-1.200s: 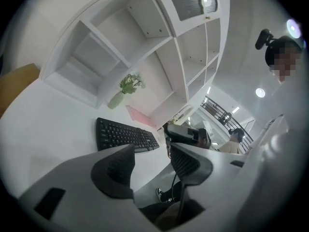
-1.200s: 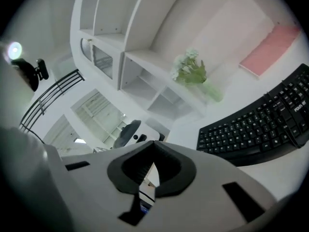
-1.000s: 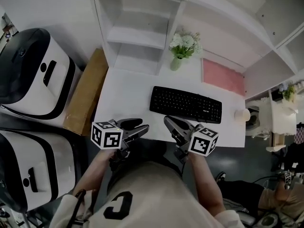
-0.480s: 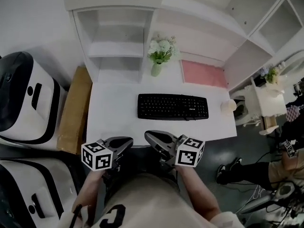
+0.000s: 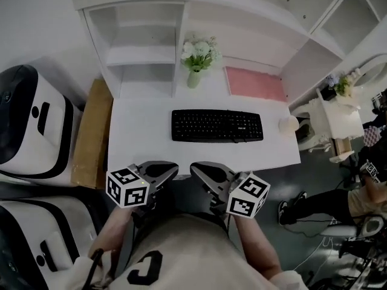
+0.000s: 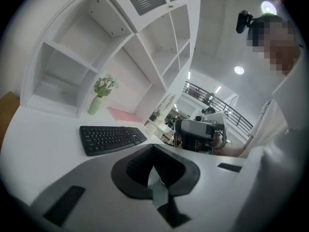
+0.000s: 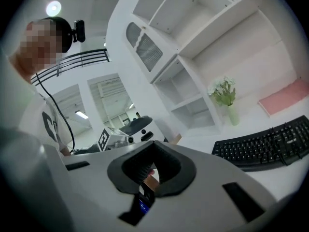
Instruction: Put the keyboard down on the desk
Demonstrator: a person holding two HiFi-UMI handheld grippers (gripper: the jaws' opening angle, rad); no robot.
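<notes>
The black keyboard [image 5: 216, 125] lies flat on the white desk [image 5: 142, 144], near its middle, with nothing holding it. Both grippers hang in front of the desk's near edge, close to the person's body and well apart from the keyboard. My left gripper [image 5: 167, 170] is shut with nothing between its jaws, and so is my right gripper [image 5: 202, 171]. The left gripper view has the keyboard [image 6: 112, 138] beyond its closed jaws [image 6: 153, 151]. In the right gripper view the keyboard [image 7: 268, 146] is off at the right, beside the closed jaws [image 7: 153, 149].
A green vase of white flowers [image 5: 195, 58] and a pink mat [image 5: 255, 83] sit behind the keyboard under the white shelves [image 5: 139, 35]. A small white round object [image 5: 289, 124] is at the desk's right end. A cardboard box [image 5: 91, 135] and white machines [image 5: 27, 119] stand to the left.
The left gripper's jaws, apart earlier, have closed. Both grippers have drawn back from the desk edge toward the body. The keyboard has stayed on the desk.
</notes>
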